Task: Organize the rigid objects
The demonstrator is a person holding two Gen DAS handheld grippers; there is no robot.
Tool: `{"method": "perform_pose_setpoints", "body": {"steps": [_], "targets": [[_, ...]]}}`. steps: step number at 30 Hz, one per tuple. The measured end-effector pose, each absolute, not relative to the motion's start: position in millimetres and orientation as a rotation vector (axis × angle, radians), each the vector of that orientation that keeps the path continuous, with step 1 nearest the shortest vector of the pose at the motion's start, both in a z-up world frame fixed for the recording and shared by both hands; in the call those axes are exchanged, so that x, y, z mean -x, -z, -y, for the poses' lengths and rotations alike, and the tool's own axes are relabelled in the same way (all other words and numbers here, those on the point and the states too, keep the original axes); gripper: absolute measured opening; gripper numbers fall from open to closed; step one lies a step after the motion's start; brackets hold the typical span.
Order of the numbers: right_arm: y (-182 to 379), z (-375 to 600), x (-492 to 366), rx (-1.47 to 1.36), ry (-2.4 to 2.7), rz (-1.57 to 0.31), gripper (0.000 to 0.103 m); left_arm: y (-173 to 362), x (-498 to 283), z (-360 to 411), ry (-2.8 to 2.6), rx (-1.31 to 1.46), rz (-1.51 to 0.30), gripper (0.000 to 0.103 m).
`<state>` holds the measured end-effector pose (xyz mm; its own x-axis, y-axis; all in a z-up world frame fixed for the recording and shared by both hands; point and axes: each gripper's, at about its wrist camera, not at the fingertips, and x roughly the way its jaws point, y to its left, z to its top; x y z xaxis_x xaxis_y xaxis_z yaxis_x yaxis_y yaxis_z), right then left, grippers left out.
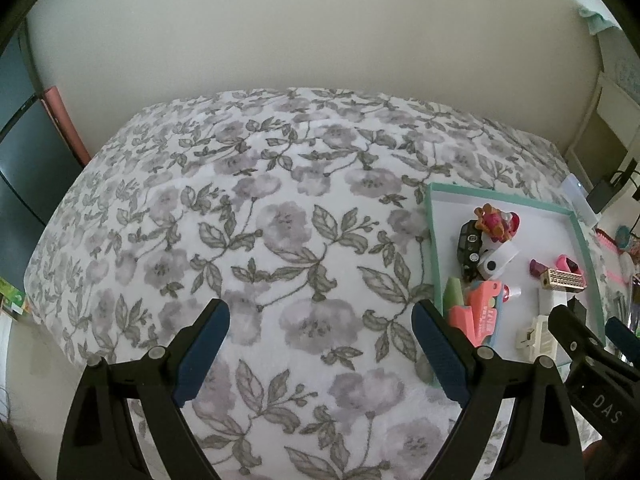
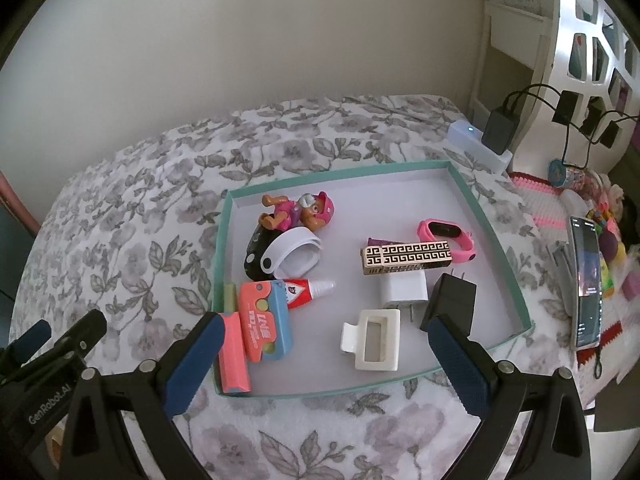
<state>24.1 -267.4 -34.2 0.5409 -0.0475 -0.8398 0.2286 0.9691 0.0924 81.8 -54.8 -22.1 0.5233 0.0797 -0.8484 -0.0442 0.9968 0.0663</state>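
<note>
Both grippers hover with fingers wide apart, holding nothing.
The left gripper [image 1: 320, 340] is over the floral bedspread [image 1: 248, 216]; the right gripper [image 2: 324, 344] is above the shallow teal-rimmed cardboard tray [image 2: 486, 216], where a cream plastic hair claw [image 2: 374, 338] lies.

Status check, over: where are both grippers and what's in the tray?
Left gripper open over bedspread. Right gripper open, empty, at teal tray near edge. Toys, chargers, hair clip inside. Nothing blocking.

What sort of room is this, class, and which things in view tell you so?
Probably a child's bedroom. A floral bedspread covers what looks like a bed set against a plain wall, a white shelf unit with plugged-in chargers stands beside it, and a teal tray holds a toy pup figure.
</note>
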Motion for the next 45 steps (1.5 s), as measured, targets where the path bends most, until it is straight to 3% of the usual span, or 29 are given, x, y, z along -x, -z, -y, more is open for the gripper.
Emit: {"method": "perform_pose_setpoints", "body": {"steps": [45], "targets": [[42.5, 265.4, -29.3, -0.149, 0.159, -1.025, 0.103, 28.9, -88.3, 46.6, -0.156, -0.016, -1.038, 0.093]]}}
